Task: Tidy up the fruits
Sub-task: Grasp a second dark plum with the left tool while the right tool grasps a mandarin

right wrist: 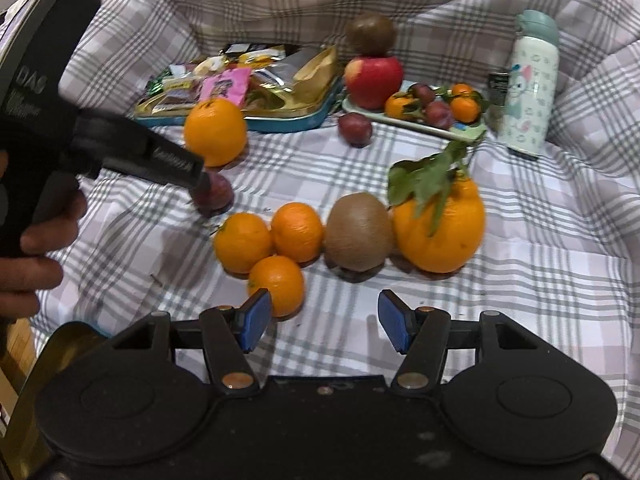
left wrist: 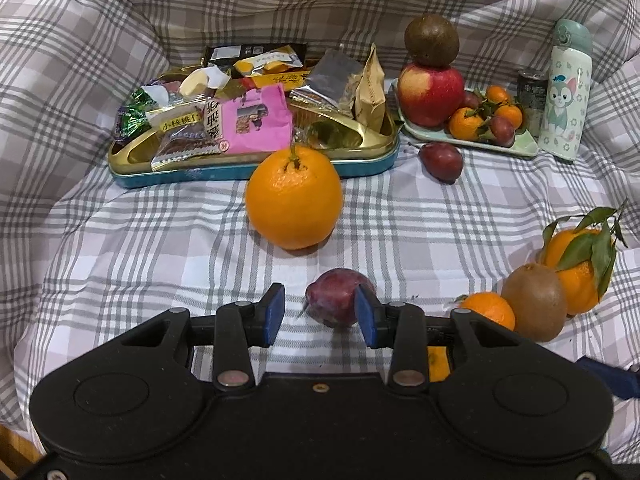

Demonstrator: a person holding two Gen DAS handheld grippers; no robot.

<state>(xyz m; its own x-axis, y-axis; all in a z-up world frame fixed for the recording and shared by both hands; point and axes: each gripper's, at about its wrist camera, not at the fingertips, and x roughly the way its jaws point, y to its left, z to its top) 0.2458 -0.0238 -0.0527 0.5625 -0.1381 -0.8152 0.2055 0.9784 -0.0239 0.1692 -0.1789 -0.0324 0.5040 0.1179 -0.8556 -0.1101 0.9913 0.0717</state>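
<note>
A purple plum point(left wrist: 336, 300) lies on the checked cloth between the fingers of my left gripper point(left wrist: 320, 314), which is open around it with a gap on the left side. It also shows in the right wrist view point(right wrist: 218, 196) under the left gripper. A large orange point(left wrist: 294, 198) sits just beyond. My right gripper point(right wrist: 320, 322) is open and empty, just short of three small mandarins point(right wrist: 276, 246), a kiwi point(right wrist: 358, 232) and a leafy orange point(right wrist: 440, 226). A green plate point(left wrist: 516, 144) holds an apple point(left wrist: 430, 94) topped by a kiwi, with mandarins and plums.
A gold and blue snack tin point(left wrist: 248, 160) full of packets stands at the back. A loose plum point(left wrist: 442, 160) lies in front of the plate. A white cartoon bottle point(left wrist: 566, 92) and a dark can point(left wrist: 532, 88) stand at the right. Cloth folds rise all around.
</note>
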